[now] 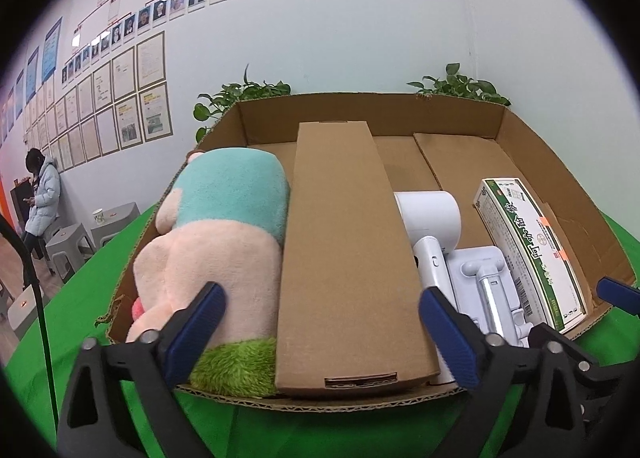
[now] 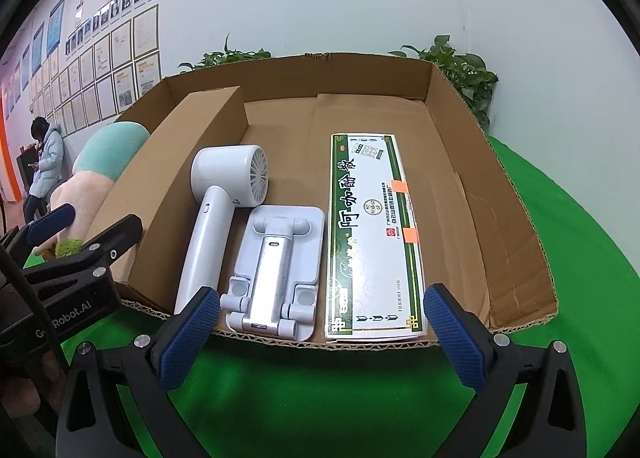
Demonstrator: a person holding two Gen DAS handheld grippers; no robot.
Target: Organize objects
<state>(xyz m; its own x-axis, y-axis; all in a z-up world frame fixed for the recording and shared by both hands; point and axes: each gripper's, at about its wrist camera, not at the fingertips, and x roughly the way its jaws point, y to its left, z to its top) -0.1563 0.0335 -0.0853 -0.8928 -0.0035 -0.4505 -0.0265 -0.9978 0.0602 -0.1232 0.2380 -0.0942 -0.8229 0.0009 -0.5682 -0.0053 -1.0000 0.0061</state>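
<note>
Between the wide-spread pads of the left gripper [image 1: 322,328] lies the long cardboard box [image 1: 344,258], its long axis running near to far, straight along the fingers; neither pad presses it, so nothing is held. It sits in the open cardboard tray [image 1: 532,162] on the green table [image 1: 80,278], with the plush toy [image 1: 216,242] touching its left side and the white hair dryer [image 1: 430,226] just to its right. Further right lie the folding stand [image 2: 276,270] and the green-and-white carton [image 2: 372,234]. Near that end, the right gripper [image 2: 320,336] hangs open and empty at the tray's near edge. Everything looks stowed already; the left hand is the nearer one to the long box.
</note>
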